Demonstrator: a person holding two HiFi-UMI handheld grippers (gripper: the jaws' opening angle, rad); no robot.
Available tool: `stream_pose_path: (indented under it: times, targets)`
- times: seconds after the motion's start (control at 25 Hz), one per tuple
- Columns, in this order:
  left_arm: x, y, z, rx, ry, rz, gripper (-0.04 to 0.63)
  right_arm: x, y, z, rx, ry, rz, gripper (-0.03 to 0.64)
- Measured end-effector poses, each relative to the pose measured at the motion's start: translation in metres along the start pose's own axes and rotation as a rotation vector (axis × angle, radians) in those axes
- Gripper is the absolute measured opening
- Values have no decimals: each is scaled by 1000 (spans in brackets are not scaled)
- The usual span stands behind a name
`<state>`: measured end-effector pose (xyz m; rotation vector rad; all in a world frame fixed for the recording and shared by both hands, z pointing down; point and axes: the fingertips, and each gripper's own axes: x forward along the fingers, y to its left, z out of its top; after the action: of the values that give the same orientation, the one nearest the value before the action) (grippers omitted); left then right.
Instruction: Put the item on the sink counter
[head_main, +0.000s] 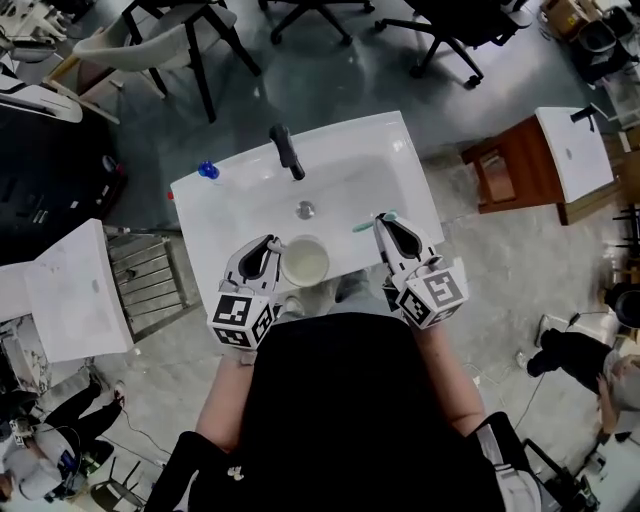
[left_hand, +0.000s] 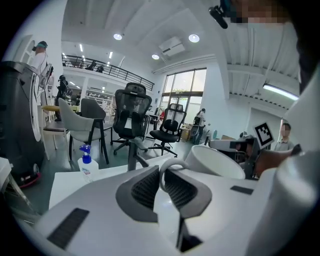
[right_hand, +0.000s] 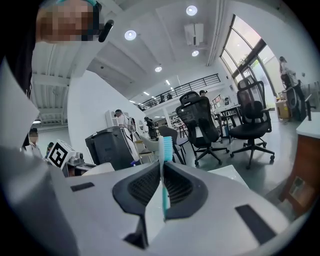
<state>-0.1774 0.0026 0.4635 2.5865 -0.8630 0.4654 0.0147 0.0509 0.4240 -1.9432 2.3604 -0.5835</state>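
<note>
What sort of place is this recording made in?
Likely an open office or lab hall staged as a bathroom, not a real one: a freestanding sink stands among office chairs, with a mezzanine behind.

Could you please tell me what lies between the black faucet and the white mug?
Only the round metal drain in the white sink basin, as the head view shows.
</note>
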Motion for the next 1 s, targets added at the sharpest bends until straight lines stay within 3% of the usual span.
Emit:
stream_pose_path:
  times: [0.6, 0.76, 1.0]
  targets:
    - [89, -52, 36, -23, 8, 105, 44, 18, -106, 31, 41, 16, 113, 46]
    - [107, -56, 43, -17, 12, 110, 44, 18, -125, 33, 51, 14, 102, 46]
    - [144, -55, 51, -4, 22, 59, 44, 13, -146, 24, 72, 24, 36, 46]
